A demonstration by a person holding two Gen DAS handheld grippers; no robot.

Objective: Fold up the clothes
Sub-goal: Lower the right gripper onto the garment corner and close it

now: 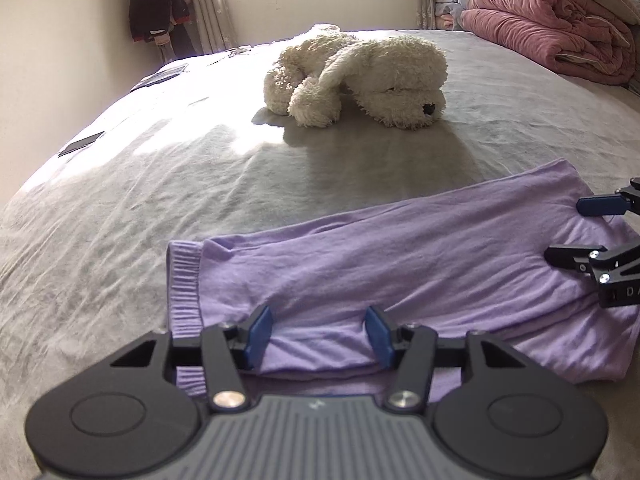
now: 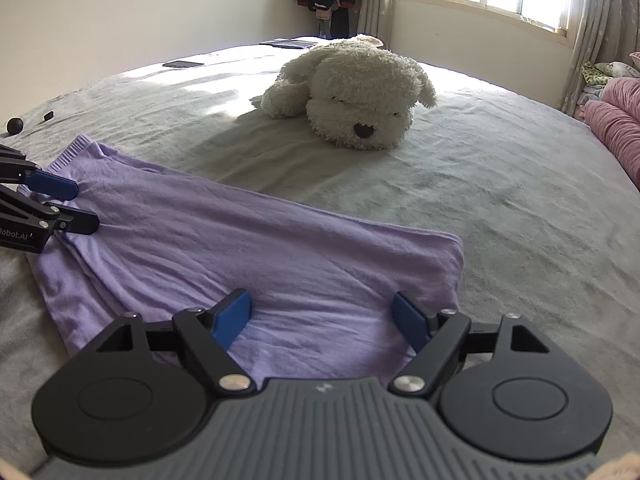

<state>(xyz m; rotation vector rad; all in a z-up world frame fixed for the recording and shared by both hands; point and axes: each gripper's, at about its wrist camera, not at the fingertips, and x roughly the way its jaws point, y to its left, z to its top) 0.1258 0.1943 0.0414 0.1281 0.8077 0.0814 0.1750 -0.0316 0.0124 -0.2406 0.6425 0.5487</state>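
- Garment [image 1: 400, 272]: lilac, folded into a long band on the bed [image 1: 120, 220]; lower centre of both views; long axis runs side to side, ribbed end at left in the left wrist view.
- Left gripper [image 1: 318, 334]: jaws apart, nothing pinched, over the ribbed end.
- Right gripper [image 2: 322, 318]: jaws wide, empty, over the opposite end.
- Judgement: each gripper is nearest its own end; an end-to-end fold suits.
- Plush dog [image 2: 352, 92]: beyond, well apart.

Pink quilt [image 2: 616, 120] cut off by frame edge.
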